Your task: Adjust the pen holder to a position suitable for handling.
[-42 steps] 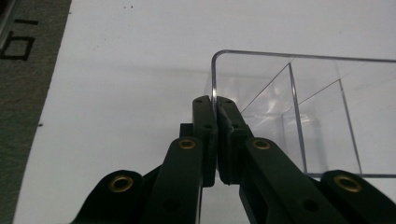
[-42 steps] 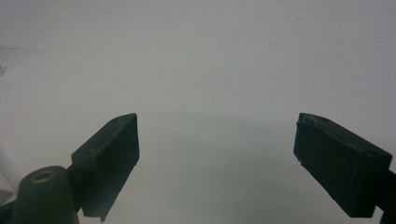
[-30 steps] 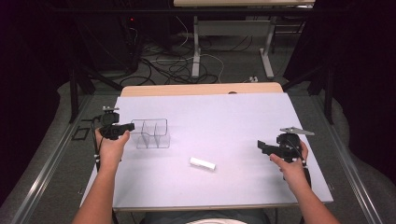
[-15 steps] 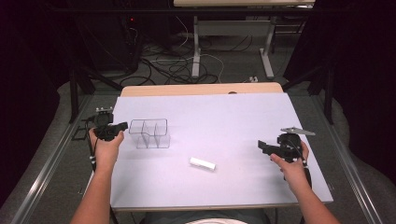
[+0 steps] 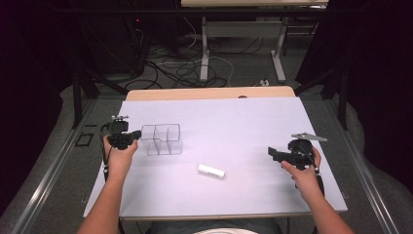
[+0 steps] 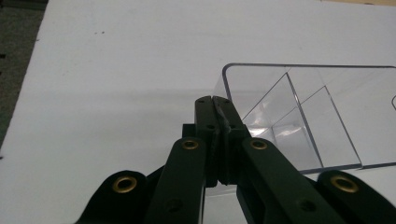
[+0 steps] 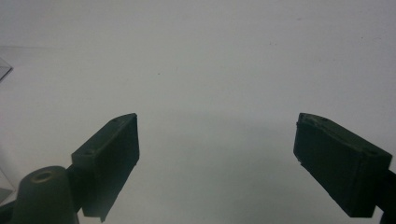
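Near the counter's left edge, the left tool (image 6: 217,103) pinches the end wall of the clear plastic three-compartment box (image 5: 162,139), apparently ready to drag it, while the right tool (image 5: 271,152) waits open.

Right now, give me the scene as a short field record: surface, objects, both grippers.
surface: white table top
clear box: divided into compartments, standing at the table's left part, nothing seen inside
white block: lying flat near the middle, apart from the clear box
left gripper: jaws closed together at the near end wall of the clear box; whether the wall is pinched cannot be told
right gripper: jaws wide apart, nothing between them, over bare table
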`<state>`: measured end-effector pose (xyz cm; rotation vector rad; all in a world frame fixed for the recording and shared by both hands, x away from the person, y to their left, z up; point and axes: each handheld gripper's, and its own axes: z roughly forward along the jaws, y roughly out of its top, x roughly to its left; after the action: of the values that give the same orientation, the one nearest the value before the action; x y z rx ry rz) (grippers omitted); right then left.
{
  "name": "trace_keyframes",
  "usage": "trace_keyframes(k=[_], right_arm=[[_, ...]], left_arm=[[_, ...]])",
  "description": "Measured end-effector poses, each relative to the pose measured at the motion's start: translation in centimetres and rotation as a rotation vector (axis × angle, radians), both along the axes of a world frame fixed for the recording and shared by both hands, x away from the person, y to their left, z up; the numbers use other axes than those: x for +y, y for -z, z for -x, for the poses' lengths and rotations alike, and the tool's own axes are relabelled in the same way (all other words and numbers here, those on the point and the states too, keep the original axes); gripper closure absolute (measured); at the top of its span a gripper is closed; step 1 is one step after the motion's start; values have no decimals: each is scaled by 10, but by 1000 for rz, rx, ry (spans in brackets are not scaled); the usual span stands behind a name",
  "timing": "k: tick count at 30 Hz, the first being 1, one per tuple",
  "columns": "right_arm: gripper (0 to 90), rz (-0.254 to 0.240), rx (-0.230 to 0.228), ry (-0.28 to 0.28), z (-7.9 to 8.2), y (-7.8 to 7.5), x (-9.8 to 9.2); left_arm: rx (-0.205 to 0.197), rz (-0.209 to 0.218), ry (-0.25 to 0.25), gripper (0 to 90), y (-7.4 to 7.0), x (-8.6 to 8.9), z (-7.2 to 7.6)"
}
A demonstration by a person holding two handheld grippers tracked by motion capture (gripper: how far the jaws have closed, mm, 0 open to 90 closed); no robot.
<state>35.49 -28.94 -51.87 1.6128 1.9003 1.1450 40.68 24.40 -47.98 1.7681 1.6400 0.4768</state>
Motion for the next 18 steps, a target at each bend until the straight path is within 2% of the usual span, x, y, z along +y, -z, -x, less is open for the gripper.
trace_keyframes(k=[7, 18], right_arm=[[139, 1, 4, 0, -1, 1, 1], [139, 1, 6, 1, 0, 1, 2]], left_arm=[[-35, -14, 43, 900, 2, -35, -1], [-24, -4, 95, 900, 2, -85, 3]])
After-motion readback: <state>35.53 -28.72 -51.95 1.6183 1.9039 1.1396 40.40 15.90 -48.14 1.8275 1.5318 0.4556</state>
